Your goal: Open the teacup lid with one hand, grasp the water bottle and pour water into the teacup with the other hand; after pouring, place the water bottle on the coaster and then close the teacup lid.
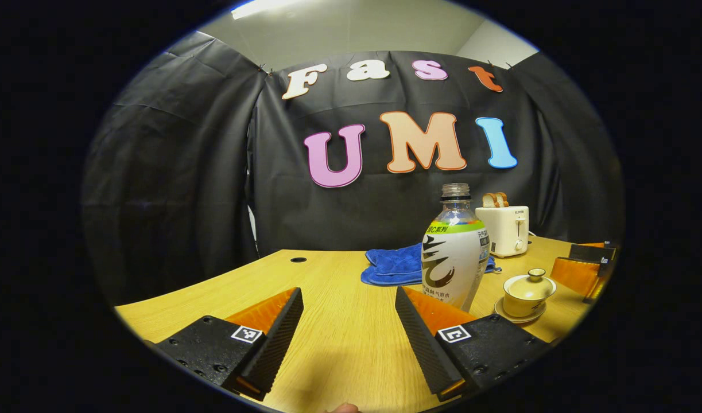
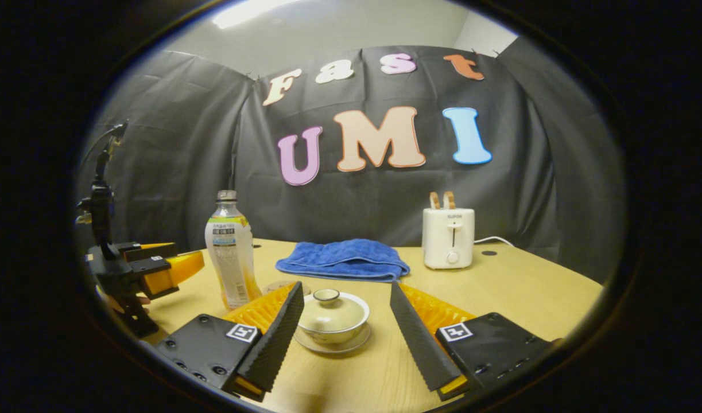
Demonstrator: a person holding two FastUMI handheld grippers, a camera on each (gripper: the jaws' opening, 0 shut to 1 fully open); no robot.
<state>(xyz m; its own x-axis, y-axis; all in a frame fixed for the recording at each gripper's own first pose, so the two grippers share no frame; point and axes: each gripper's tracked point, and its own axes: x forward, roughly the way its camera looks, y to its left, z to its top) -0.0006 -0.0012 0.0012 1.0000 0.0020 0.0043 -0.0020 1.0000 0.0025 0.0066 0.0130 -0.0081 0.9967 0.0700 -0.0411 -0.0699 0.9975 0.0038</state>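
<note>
My right gripper view catches what may be a coaster [image 2: 286,286] behind the lidded teacup [image 2: 332,316]; both my grippers [image 1: 349,312] [image 2: 346,310] gape, level, holding nothing.

- The table [image 2: 517,298] had a pale wood-grain top with a smooth, matt finish.
- The water bottle [image 1: 454,246] was clear plastic, its wrapped label glossy.
- The teacup [image 2: 332,321], its lid [image 2: 328,307] and saucer [image 2: 333,346] looked like glazed ceramic, smooth with a soft sheen.
- The blue towel [image 2: 345,259] was thick, fuzzy cloth.
- The toaster [image 2: 448,238] had a smooth, cream plastic-looking shell.
- The booth wall [image 2: 173,160] was matt, creased cloth.
- The right gripper [image 2: 346,324] had ribbed, matt pads [image 2: 282,338], as did the left gripper [image 1: 349,327].
</note>
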